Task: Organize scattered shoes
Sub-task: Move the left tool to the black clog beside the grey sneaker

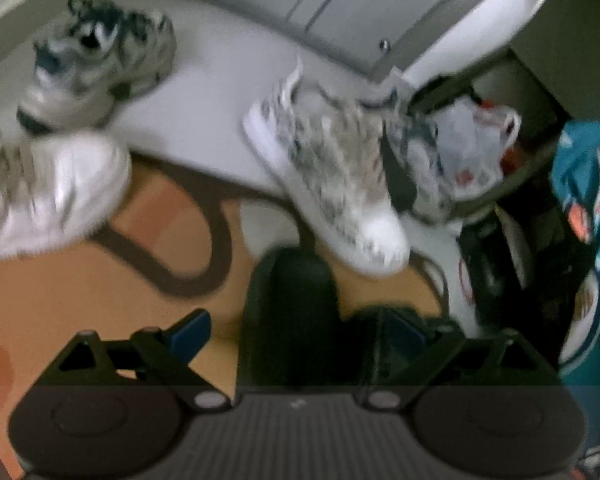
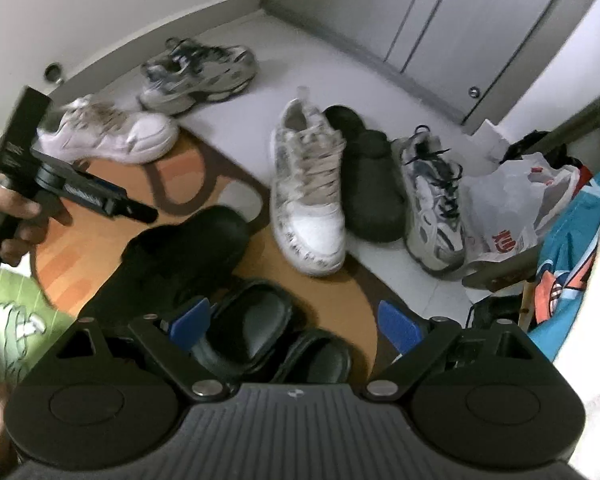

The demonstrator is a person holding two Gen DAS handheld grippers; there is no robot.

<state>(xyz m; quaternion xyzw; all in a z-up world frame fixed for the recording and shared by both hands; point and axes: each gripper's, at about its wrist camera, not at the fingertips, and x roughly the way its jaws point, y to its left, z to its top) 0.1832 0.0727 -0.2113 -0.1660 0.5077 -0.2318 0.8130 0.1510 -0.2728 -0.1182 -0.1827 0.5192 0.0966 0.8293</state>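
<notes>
White tile floor (image 1: 204,92) w/ orange mat (image 1: 100,288). Left wrist view, blurry: left gripper (image 1: 296,332) open wide, empty; black clog (image 1: 292,312) between fingers, white sneaker (image 1: 332,184) at 1 o'clock. Right wrist view: right gripper (image 2: 296,320) open, empty, over black sandals (image 2: 260,332); sneakers at 12.

Left wrist view motion-blurred; white sneaker (image 1: 48,192) cut off at left edge.

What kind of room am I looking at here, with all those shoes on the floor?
Most likely a home entryway. Loose shoes lie about, such as a white sneaker and a dark clog, partly on an orange doormat, with pale cabinet doors behind.
</notes>
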